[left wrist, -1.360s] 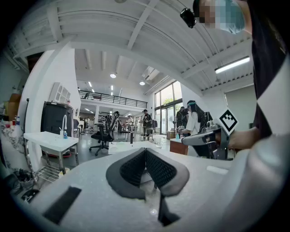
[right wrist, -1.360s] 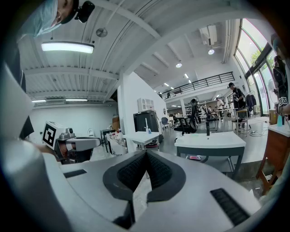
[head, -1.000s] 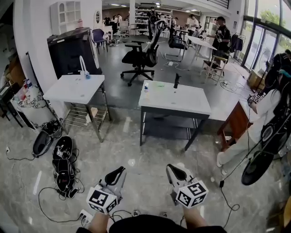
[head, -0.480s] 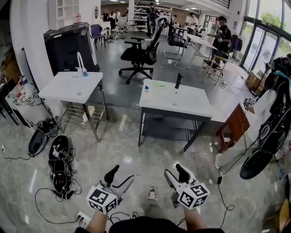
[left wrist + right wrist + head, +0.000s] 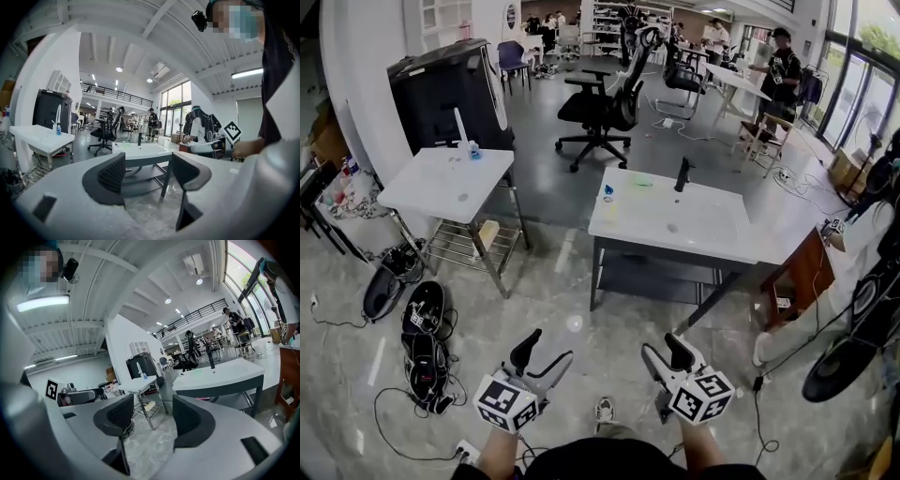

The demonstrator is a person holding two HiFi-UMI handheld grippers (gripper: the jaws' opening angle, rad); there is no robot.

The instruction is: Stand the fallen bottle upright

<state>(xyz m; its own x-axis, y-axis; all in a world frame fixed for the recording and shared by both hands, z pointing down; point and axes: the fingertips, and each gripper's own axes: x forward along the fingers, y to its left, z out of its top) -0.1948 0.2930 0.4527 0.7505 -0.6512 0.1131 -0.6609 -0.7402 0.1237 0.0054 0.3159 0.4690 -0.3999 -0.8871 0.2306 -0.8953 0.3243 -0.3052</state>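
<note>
Grey marbled floor (image 5: 567,281) runs up to the white table (image 5: 675,225). On its far side a pale green bottle (image 5: 639,181) seems to lie flat, well apart from both tongs. Held low, the left tongs (image 5: 546,349) gape wide and empty, while the right tongs (image 5: 663,345) are opening with nothing between the jaws.

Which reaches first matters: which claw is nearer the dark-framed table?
Right. The right claw, jaws opening on nothing, faces the dark-framed table; the left claw is off past its left end.
</note>
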